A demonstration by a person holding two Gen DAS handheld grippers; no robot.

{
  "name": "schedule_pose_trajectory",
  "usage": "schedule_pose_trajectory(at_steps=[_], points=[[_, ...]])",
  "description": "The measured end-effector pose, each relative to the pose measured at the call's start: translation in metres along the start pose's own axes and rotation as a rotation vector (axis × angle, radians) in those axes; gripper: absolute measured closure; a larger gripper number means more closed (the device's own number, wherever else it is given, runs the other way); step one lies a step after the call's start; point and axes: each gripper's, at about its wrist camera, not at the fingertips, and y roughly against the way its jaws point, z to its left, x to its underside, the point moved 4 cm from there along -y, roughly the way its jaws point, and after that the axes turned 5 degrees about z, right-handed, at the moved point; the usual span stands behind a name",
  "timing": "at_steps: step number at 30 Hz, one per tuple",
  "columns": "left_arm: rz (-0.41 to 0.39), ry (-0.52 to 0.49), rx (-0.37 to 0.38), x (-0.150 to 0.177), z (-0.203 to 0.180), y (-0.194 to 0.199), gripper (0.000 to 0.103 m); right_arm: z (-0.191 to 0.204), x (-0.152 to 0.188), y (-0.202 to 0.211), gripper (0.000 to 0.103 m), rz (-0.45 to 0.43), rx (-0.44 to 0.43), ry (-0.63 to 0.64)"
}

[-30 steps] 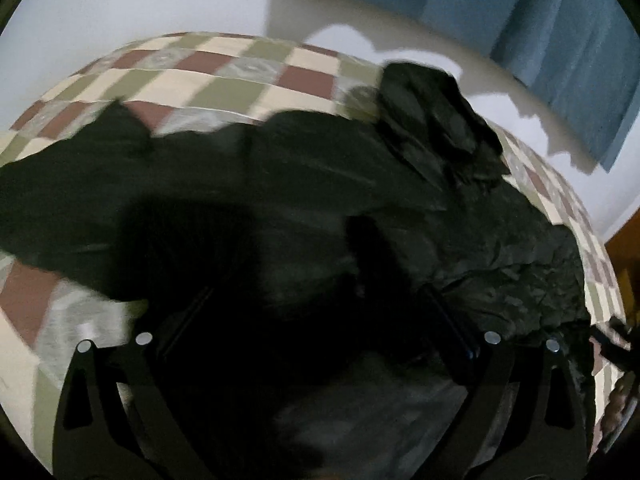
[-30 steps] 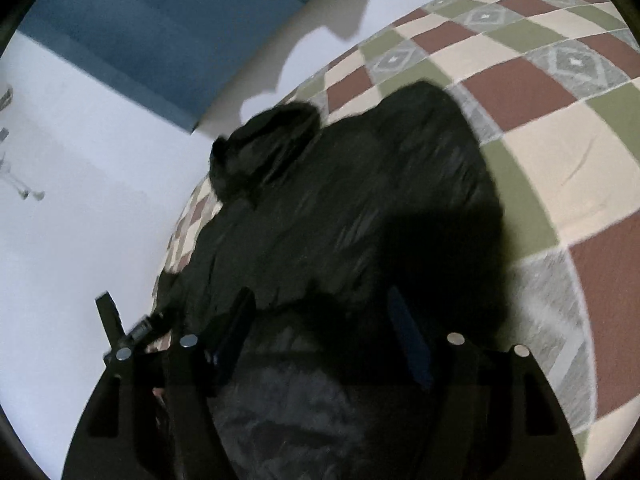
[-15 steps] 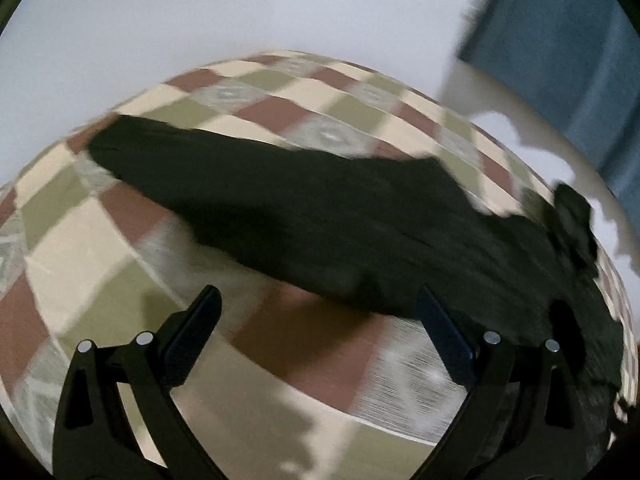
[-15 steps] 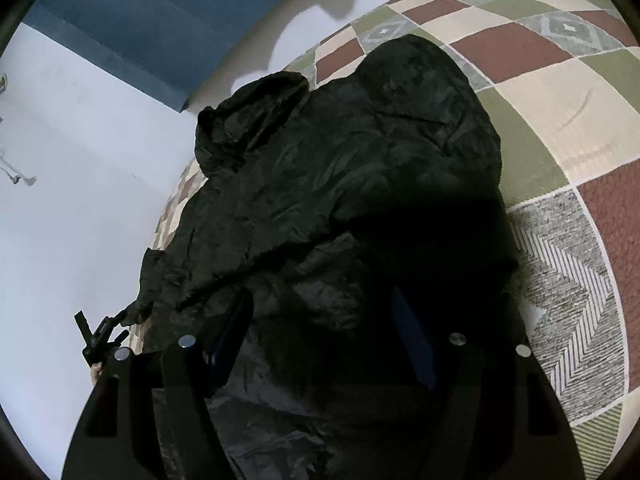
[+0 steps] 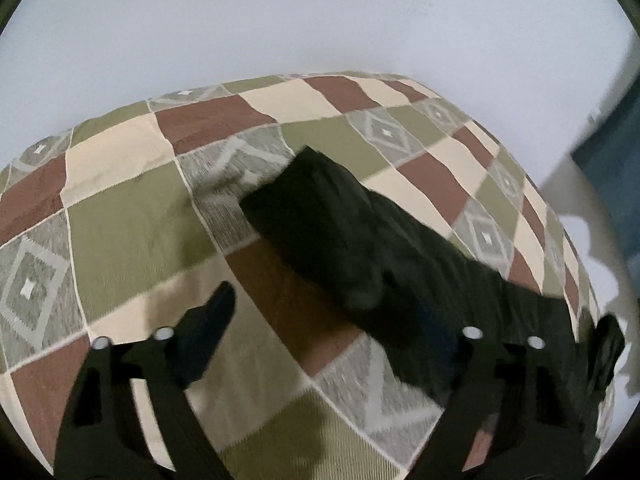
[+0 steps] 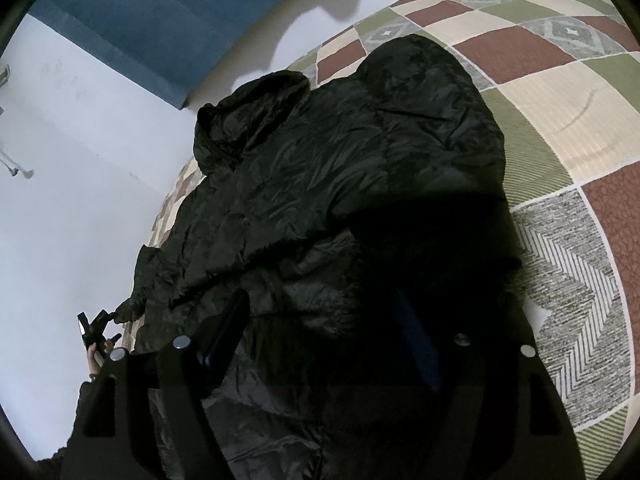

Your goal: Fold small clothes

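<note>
The left gripper (image 5: 332, 320) has swung off the crinkled black jacket (image 6: 340, 184), fingers spread; right gripper (image 6: 320, 336) likewise.

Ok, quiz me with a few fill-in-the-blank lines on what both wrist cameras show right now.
1. The jacket lying on the patchwork cover is ____ in colour.
2. The left gripper has its jaws ____, with nothing between them.
3. The hood lies at the cover's edge nearest the ____ curtain.
4. The right gripper hangs over the ____.

Missing words: black; open; blue; jacket
</note>
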Motion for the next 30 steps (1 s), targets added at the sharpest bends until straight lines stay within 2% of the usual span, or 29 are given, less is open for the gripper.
schedule_pose_trajectory(at_steps=[3, 5, 6, 8, 10, 14, 18, 22, 26, 30], points=[[0.000, 0.032, 0.027, -0.012, 0.002, -0.005, 0.031, -0.001, 0.000, 0.000, 0.028, -0.003, 0.000, 0.000], [0.011, 0.062, 0.043, -0.018, 0.005, -0.012, 0.050, -0.001, 0.000, -0.001, 0.028, -0.005, 0.003, 0.001], [0.020, 0.071, 0.053, -0.020, 0.005, -0.015, 0.056, -0.001, 0.000, -0.001, 0.028, -0.004, 0.003, 0.003], [0.040, 0.071, 0.075, -0.024, 0.004, -0.022, 0.086, -0.001, -0.001, -0.001, 0.028, -0.005, 0.004, 0.005], [0.043, 0.044, 0.048, -0.027, 0.001, -0.023, 0.094, -0.001, -0.001, -0.002, 0.028, -0.007, 0.007, 0.008], [-0.019, -0.056, -0.015, -0.034, -0.021, -0.003, 0.098, -0.001, -0.001, -0.002, 0.028, -0.013, 0.008, 0.009], [-0.107, -0.172, -0.015, -0.034, -0.066, 0.032, 0.098, -0.002, -0.001, 0.000, 0.028, -0.019, 0.000, 0.006], [-0.174, -0.277, 0.065, -0.022, -0.131, 0.073, 0.099, -0.005, -0.001, 0.001, 0.028, -0.024, -0.013, 0.000], [-0.222, -0.393, 0.156, 0.004, -0.208, 0.112, 0.099, -0.007, -0.001, 0.003, 0.028, -0.029, -0.022, -0.004], [-0.244, -0.535, 0.273, 0.056, -0.302, 0.151, 0.099, -0.007, 0.000, 0.004, 0.028, -0.031, -0.027, -0.006]])
